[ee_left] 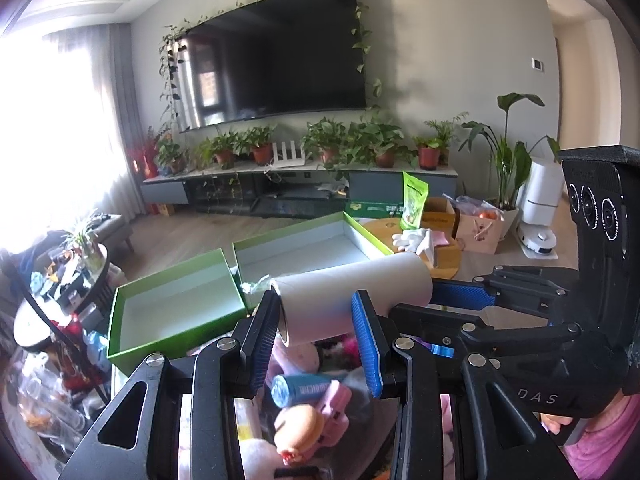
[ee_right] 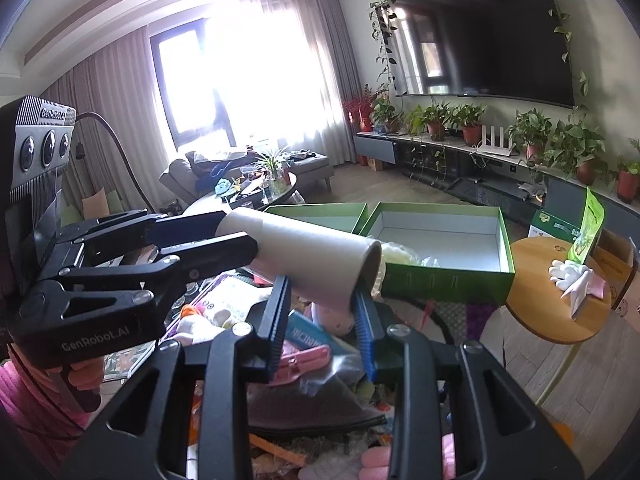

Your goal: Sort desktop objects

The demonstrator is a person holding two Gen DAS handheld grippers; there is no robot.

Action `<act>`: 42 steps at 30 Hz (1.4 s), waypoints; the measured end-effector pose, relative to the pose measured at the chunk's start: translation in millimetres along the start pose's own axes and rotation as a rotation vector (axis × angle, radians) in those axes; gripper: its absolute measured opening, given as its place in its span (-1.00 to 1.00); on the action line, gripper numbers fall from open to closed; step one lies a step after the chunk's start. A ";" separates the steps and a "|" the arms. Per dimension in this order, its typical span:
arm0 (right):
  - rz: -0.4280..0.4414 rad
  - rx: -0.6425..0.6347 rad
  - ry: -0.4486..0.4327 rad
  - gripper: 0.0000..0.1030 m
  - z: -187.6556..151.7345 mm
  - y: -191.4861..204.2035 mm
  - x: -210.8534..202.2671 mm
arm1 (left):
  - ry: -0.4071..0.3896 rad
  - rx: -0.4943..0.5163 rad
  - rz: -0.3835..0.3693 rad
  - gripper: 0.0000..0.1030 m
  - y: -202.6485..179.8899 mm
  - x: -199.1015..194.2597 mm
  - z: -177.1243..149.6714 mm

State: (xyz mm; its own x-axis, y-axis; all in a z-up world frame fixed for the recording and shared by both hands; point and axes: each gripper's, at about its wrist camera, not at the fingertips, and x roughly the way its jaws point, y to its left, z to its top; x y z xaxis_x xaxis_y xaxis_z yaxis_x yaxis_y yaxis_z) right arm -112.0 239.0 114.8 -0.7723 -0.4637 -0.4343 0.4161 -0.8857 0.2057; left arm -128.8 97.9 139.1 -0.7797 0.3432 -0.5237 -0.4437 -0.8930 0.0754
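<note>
Boxes first, the biggest things in front of me: 2 open green boxes [ee_left: 176, 312] sit side by side beyond the clutter, both with bare pale floors and low walls, the nearer one [ee_right: 440, 240] just past the far end of what I carry. Next in size is the white paper roll [ee_left: 352, 296], a long tube with a hollow cardboard core, held level in the air above the pile of toys and packets [ee_left: 304, 400]. I hold it from both ends: my left gripper [ee_left: 316, 336] is clamped across one end, blue pads pressing its sides, and my right gripper [ee_right: 324, 312] is clamped across the other end near the open mouth.

I judge the roll light and fairly stiff along its length, but the wrap is smooth and the tube is round, so it could slip or spin between the pads. Squeezing hard would dent the hollow core. A grip across the body near each end, as now, seems the safest hold.

The way forward looks open: nothing stands between the roll and the boxes' near walls. The walls must be cleared from above. The round wooden table [ee_right: 532, 312] stands off to the right, apart from the path.
</note>
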 end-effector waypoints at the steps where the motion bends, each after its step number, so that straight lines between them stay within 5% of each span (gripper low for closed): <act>1: -0.003 -0.001 0.001 -0.39 2.9 -1.3 1.8 | 0.002 0.001 0.000 -0.29 0.9 1.7 2.4; 42: -0.015 0.060 0.093 -0.37 53.0 -48.0 82.1 | 0.131 -0.020 0.001 -0.29 38.7 99.5 51.5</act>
State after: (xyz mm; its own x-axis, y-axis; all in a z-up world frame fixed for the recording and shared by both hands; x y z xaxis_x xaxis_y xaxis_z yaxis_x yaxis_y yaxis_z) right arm -220.8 242.3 115.8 -0.7294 -0.4484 -0.5166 0.3731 -0.8938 0.2490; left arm -246.3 112.5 133.5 -0.7151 0.3026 -0.6301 -0.4329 -0.8995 0.0593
